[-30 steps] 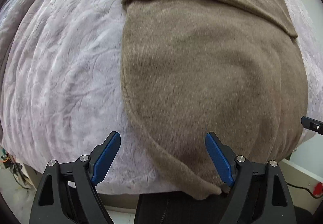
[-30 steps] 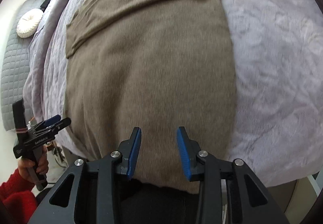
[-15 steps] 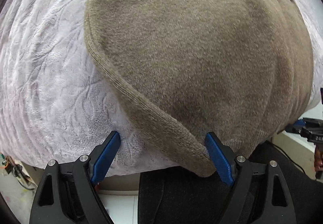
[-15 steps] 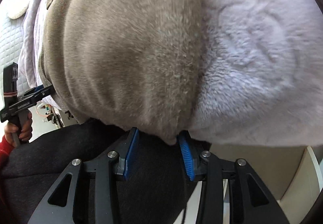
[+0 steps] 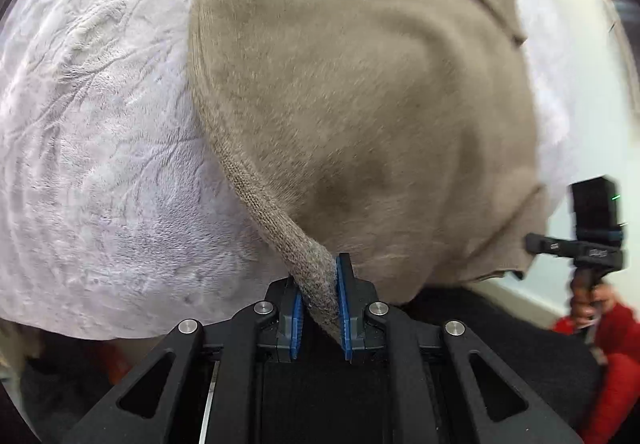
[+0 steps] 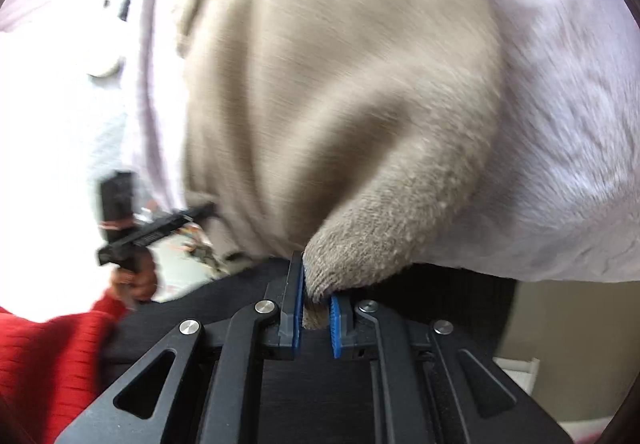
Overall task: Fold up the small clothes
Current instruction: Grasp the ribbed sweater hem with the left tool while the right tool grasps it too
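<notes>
- The brown knit sweater [image 5: 360, 104] lies spread on a pale lilac plush blanket [image 5: 100, 164] that covers a bed, its near hem hanging at the bed's edge.
- The left gripper [image 5: 320, 300] points steeply down at that near edge. Its jaws have just been closing, and the blue pads [image 5: 343, 320] now pinch the ribbed hem at the sweater's left corner, which runs between them as a narrow band.
- The right gripper [image 6: 314, 310] tilts down less steeply. Its jaws have likewise just been closing, and they now stand narrow on the rounded right corner of the hem, with a fold of knit squeezed between the pads.
- In the left wrist view, the right gripper shows at the right edge as a black tool in a hand [image 5: 588, 294] with a red sleeve [image 5: 616, 364].
- In the right wrist view, the left gripper appears at the left, blurred, held by a hand [image 6: 134, 278] in a matching red sleeve.
- Dark fabric fills the space below both grippers; what it is cannot be told.
- The right wrist view is blurred.
</notes>
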The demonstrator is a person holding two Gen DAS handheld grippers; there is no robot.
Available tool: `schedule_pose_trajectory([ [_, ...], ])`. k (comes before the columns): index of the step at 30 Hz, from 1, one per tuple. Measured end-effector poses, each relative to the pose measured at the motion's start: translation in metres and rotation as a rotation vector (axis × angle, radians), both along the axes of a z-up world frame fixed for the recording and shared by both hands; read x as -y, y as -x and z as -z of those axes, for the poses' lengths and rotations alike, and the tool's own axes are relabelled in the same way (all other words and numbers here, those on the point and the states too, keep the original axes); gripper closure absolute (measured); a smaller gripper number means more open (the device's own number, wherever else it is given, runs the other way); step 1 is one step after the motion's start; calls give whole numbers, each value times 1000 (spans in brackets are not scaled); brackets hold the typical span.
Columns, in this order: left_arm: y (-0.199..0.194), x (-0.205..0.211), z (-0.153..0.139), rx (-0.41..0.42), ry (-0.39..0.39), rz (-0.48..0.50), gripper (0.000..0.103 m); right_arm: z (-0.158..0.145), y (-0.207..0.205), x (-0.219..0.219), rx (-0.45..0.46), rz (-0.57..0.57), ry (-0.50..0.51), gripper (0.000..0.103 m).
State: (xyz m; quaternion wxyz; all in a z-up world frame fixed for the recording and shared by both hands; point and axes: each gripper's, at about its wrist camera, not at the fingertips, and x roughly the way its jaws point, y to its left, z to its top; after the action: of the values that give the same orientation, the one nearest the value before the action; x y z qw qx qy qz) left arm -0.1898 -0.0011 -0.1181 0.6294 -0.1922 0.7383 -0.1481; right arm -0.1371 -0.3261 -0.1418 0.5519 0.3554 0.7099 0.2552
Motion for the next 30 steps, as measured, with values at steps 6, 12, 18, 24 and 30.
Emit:
schedule_pose_trajectory([
  [6,-13,-28,-29,84,127,-125,87,-23,-25,3,78,162,-132,92],
  [12,-54,-71,-51,203,207,-290,87,-52,-69,21,152,297,-244,94],
  [18,-106,-75,-65,327,-167,-72,87,-65,-107,18,208,279,-144,97],
  [24,-59,-48,-81,485,-372,384,26,-53,-107,6,158,83,125,93],
  [30,-49,-59,-32,164,-138,322,26,-70,-77,-46,384,-334,500,52],
])
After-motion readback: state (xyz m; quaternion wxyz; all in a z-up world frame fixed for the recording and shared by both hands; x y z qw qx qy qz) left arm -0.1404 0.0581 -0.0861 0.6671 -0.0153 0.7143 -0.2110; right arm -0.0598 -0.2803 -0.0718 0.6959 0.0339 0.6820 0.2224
